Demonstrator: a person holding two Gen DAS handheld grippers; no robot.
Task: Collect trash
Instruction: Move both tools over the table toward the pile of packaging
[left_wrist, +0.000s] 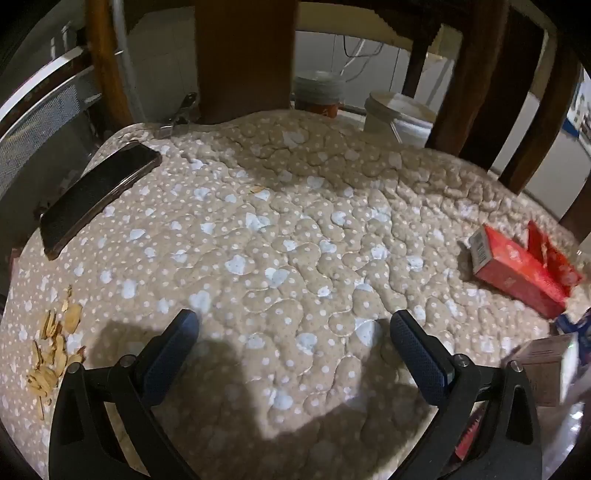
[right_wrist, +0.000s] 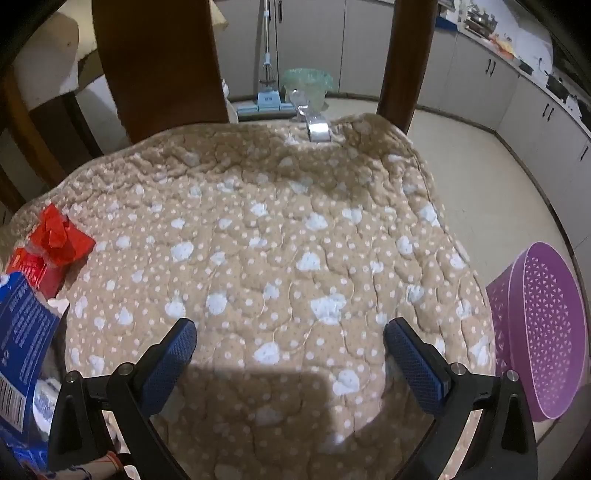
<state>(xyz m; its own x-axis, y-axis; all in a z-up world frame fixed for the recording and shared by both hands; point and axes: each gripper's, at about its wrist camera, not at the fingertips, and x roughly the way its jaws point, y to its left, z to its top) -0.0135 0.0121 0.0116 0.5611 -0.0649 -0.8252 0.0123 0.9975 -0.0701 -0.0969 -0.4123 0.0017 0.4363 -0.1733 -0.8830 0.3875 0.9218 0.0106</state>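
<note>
Left wrist: red carton (left_wrist: 517, 269) lies right of open jaws.

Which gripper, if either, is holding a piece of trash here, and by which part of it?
Neither. The left gripper and the right gripper both stand wide open above the cushion, with nothing between their fingers.

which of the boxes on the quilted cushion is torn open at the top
The red cardboard box: its ripped red flap sticks up, while the blue printed box beside it shows no tear.
</note>
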